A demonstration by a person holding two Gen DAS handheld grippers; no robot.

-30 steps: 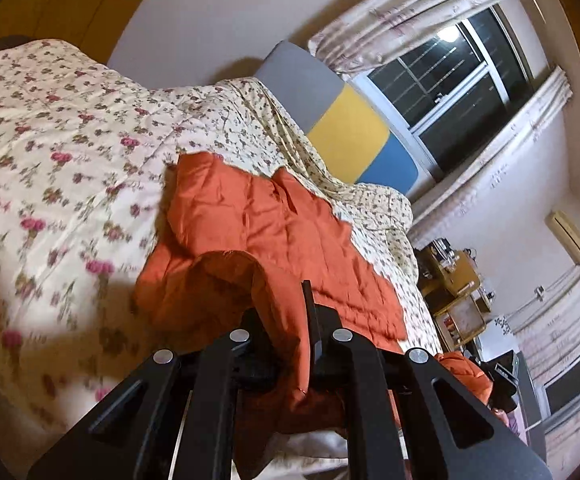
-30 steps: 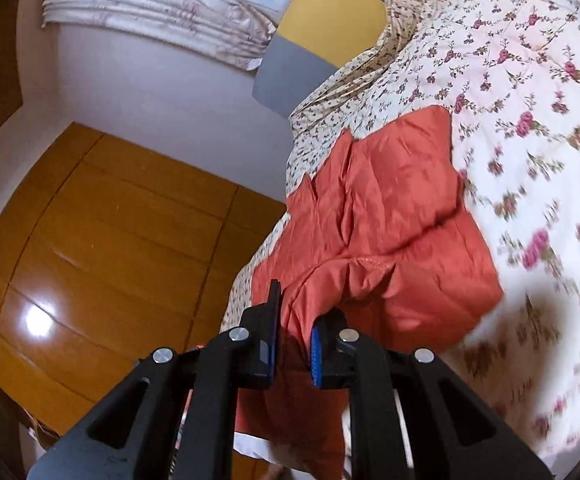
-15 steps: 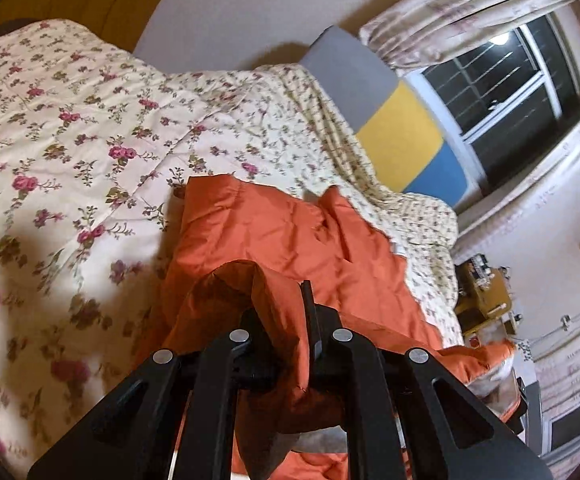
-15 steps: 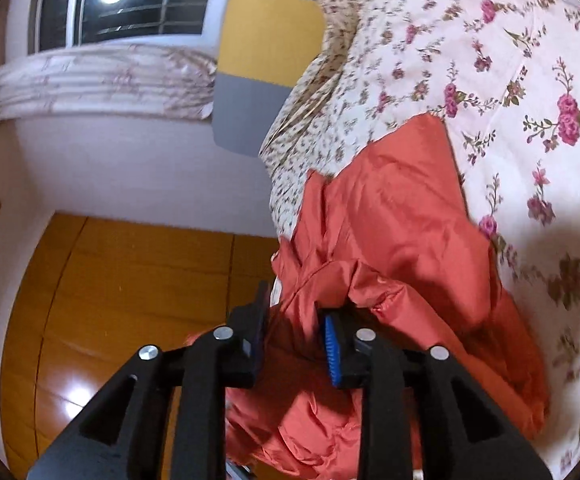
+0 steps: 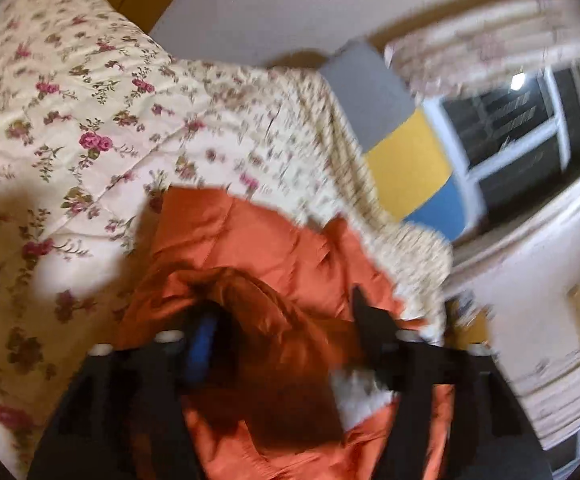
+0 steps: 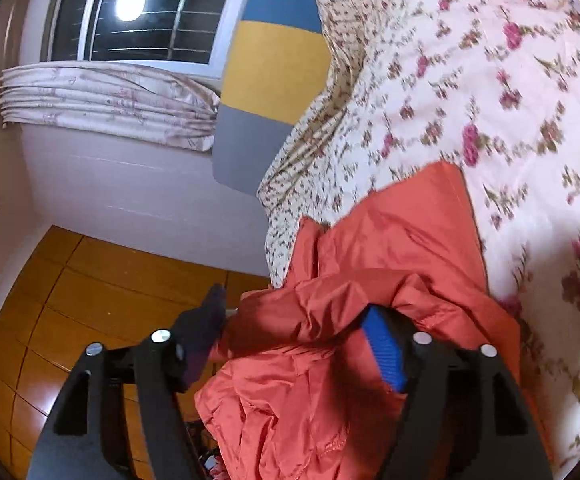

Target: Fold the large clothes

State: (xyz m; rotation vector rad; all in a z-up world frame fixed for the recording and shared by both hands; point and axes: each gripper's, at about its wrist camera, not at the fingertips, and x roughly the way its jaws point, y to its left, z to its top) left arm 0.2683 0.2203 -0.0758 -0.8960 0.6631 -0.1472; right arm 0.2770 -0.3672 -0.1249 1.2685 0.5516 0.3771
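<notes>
An orange quilted garment [image 5: 250,248] lies bunched on the floral bedspread [image 5: 70,120], partly doubled over, with its near part hanging off the bed's edge. In the blurred left wrist view my left gripper [image 5: 286,324] has its jaws opening; a fold of orange cloth still lies loose between them, not pressed. From the right wrist the same garment [image 6: 402,240] fills the lower middle. My right gripper [image 6: 294,316] is also opening, its blue-padded fingers [image 6: 382,344] apart with a ridge of the cloth slack between them.
A grey, yellow and blue headboard [image 6: 266,92] stands at the bed's far end under a curtained window [image 6: 146,12]. Orange wooden panels [image 6: 50,300] run along the bed's side. A white wall [image 5: 530,280] and more curtain lie to the right in the left wrist view.
Both grippers, shut on folds of the orange garment before, have spread their jaws and let the cloth go slack. Both hands moved forward and lower over the bed; the garment's edge now lies doubled over.
</notes>
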